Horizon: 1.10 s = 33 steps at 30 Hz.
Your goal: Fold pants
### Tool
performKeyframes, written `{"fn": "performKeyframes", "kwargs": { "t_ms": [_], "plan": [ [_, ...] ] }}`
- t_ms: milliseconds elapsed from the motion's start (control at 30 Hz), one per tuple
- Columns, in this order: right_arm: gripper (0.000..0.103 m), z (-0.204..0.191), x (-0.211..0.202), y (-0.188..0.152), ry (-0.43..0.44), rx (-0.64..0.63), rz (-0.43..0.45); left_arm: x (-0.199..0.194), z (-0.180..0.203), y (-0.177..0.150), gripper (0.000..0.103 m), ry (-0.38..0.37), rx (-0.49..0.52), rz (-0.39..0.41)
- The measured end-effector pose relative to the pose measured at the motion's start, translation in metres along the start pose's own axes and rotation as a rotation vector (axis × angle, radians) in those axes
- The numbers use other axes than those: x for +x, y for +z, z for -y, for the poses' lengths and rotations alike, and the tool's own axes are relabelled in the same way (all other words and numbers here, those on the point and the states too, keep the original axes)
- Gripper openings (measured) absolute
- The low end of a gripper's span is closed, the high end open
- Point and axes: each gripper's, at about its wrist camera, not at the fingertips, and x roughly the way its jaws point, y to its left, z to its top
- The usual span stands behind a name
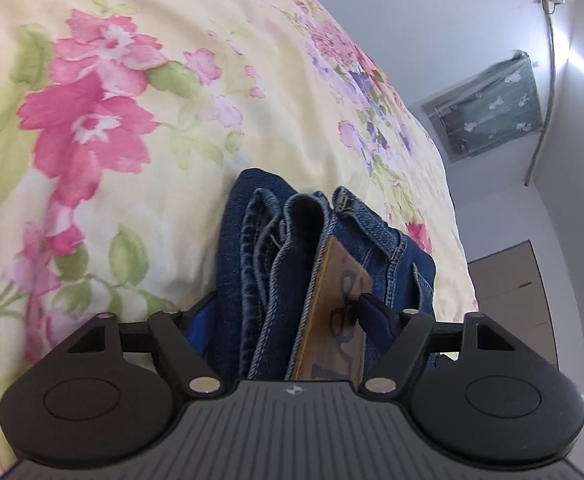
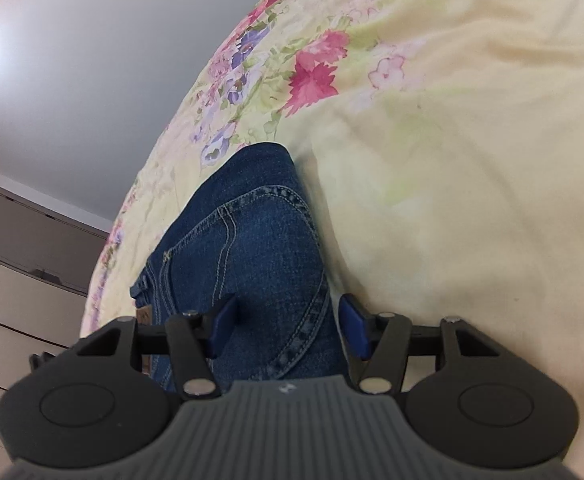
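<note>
blue folded jeans [image 2: 247, 264] on floral bedspread [image 1: 131, 140]

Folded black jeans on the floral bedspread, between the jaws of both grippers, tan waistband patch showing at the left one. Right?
Not quite: the jeans are blue denim, not black, as the right wrist view shows. The rest holds: they lie folded on the floral bedspread, between the jaws of both grippers, tan waistband patch at the left gripper.

1 folded jeans [image 1: 292, 264] (leather patch showing), 1 floral bedsheet [image 1: 131, 140], 2 grippers
</note>
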Motion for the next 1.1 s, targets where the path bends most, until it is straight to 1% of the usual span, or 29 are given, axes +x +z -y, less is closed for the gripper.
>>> {"fn": "performKeyframes", "kwargs": {
  "t_ms": [33,100,133,167,200,267,300,367,467,600,667,733,833,967,1100],
  "plan": [
    [0.049,0.001,0.003,0.002,0.008,0.007,-0.003,0.0,0.003,0.001,0.074,0.008,0.011,-0.003],
    [0.044,-0.002,0.008,0.005,0.002,-0.006,-0.009,0.0,0.01,0.003,0.06,0.032,0.042,-0.01],
    [0.04,-0.004,0.009,0.005,-0.006,-0.023,-0.013,-0.001,0.015,0.005,0.055,0.041,0.062,-0.012],
    [0.034,-0.008,0.006,0.004,-0.016,-0.044,-0.013,-0.003,0.019,0.005,0.047,0.05,0.085,-0.017],
    [0.032,-0.012,0.004,0.003,-0.023,-0.068,-0.013,-0.004,0.023,0.007,0.042,0.062,0.109,-0.025],
    [0.024,-0.023,0.0,0.003,-0.045,-0.108,-0.013,-0.009,0.031,0.008,0.036,0.078,0.146,-0.036],
    [0.023,-0.029,-0.003,0.003,-0.052,-0.121,-0.011,-0.01,0.034,0.009,0.034,0.085,0.159,-0.04],
    [0.018,-0.043,-0.008,0.003,-0.059,-0.139,-0.006,-0.017,0.04,0.009,0.032,0.096,0.176,-0.046],
    [0.017,-0.07,-0.019,0.001,-0.063,-0.186,-0.002,-0.032,0.05,0.012,0.032,0.113,0.209,-0.046],
    [0.017,-0.113,-0.026,-0.01,-0.05,-0.249,-0.027,-0.074,0.056,0.026,0.032,0.14,0.24,-0.012],
    [0.016,-0.133,-0.021,-0.018,-0.025,-0.262,-0.041,-0.101,0.058,0.037,0.032,0.178,0.265,-0.003],
    [0.016,-0.151,-0.01,-0.03,0.009,-0.261,-0.061,-0.13,0.058,0.045,0.032,0.231,0.306,0.015],
    [0.016,-0.175,0.014,-0.05,0.059,-0.254,-0.092,-0.17,0.05,0.055,0.032,0.313,0.34,0.031],
    [0.016,-0.204,0.053,-0.083,0.126,-0.234,-0.128,-0.21,0.029,0.062,0.032,0.41,0.346,0.056],
    [0.016,-0.227,0.091,-0.112,0.166,-0.227,-0.17,-0.24,0.001,0.064,0.032,0.464,0.327,0.082]
  ]
}}
